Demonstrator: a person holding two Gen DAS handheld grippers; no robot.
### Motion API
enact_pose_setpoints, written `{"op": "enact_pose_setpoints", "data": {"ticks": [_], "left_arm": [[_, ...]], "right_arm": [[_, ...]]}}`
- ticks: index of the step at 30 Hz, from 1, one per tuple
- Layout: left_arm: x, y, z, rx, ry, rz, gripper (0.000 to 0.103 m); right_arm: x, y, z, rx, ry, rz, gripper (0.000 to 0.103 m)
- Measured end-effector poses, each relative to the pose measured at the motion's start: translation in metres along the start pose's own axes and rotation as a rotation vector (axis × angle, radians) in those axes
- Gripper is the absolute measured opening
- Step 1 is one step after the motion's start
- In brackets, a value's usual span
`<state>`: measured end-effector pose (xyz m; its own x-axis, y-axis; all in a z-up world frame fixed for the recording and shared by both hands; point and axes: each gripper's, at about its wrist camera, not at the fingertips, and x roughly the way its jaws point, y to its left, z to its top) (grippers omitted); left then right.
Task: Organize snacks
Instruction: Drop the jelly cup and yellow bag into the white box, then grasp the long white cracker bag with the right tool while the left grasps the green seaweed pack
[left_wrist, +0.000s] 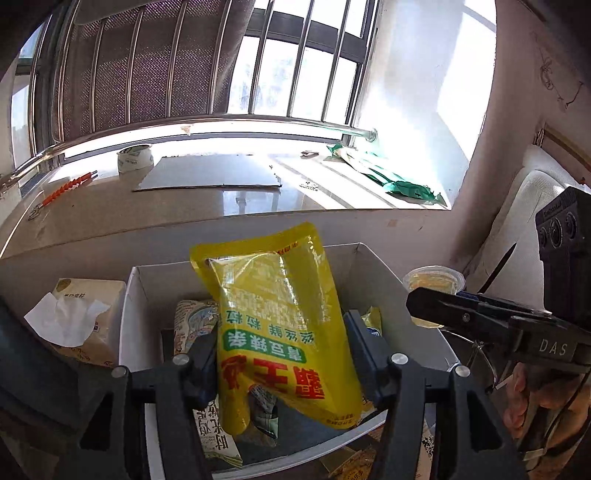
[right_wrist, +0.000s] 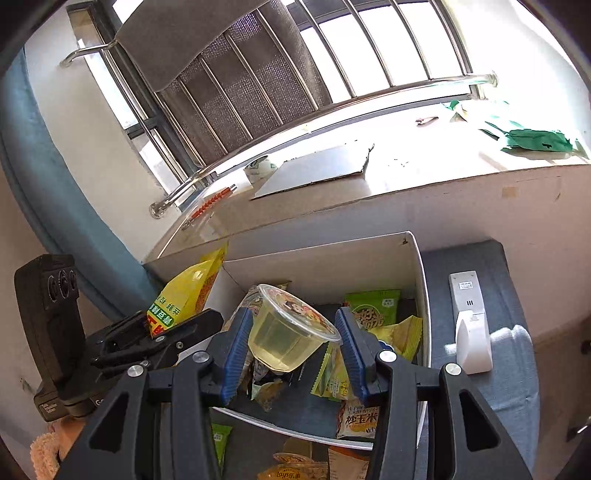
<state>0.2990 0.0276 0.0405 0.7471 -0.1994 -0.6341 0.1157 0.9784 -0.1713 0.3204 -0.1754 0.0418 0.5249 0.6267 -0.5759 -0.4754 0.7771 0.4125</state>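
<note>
We saw the white cardboard box standing open on the grey tabletop, and we place everything by it. Above the box's open top, our left hand-held gripper stood around a glossy yellow plastic snack pouch with green and red print; its left finger touched the pouch while the right finger stood clear of it, so the grip looked released. Also over the box, our right hand-held gripper had a clear plastic jelly cup with a printed lid between its blue pads; whether they were pressing on it we could not tell. Inside the box lay several small snack packets, among them a green one. Left of the box sat a pale tissue pack; right of it lay a white remote control.
</note>
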Motion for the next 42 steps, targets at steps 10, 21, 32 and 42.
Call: {"op": "enact_pose_setpoints", "data": {"ticks": [10, 21, 32, 42], "left_arm": [[-0.013, 0.008, -0.026, -0.002, 0.020, 0.047, 0.103], [-0.107, -0.004, -0.093, 0.019, -0.052, 0.069, 0.103], [-0.158, -0.045, -0.221, -0.127, -0.039, 0.030, 0.103], [-0.159, -0.073, -0.254, -0.100, -0.022, 0.030, 0.103]], "right_arm": [[-0.016, -0.010, -0.020, 0.032, -0.029, -0.074, 0.103], [-0.083, 0.033, -0.079, -0.121, -0.081, 0.020, 0.103], [-0.125, 0.020, -0.208, -0.078, -0.036, -0.042, 0.103], [-0.128, -0.010, -0.253, -0.013, 0.074, -0.087, 0.103]]}}
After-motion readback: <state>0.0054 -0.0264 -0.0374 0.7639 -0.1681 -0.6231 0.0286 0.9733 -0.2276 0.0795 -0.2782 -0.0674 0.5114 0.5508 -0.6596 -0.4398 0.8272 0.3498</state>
